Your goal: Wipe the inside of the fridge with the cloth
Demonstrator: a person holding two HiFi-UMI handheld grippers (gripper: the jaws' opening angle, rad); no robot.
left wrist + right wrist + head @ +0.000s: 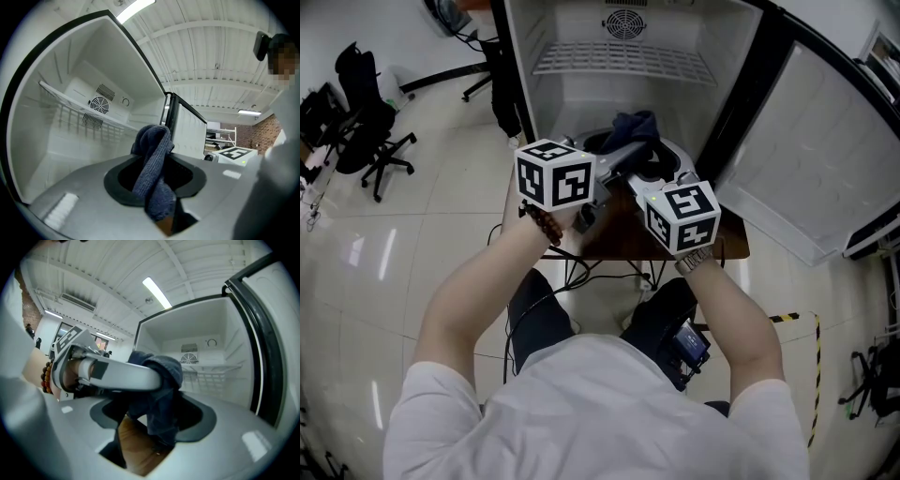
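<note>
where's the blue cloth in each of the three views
Head view: cloth at top centre.
Left gripper view: cloth at lower centre, rising from the bottom edge.
Right gripper view: cloth at centre, hanging down.
Shared landmark: the round fan vent, behind the cloth in all three.

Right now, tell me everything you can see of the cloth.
The cloth is dark blue with a ribbed, towel-like weave, bunched and folded over itself. The left gripper pinches it, and its top flops over one jaw. It hangs before the open fridge, above a brown table, close to the right gripper, whose jaws stand open.
</note>
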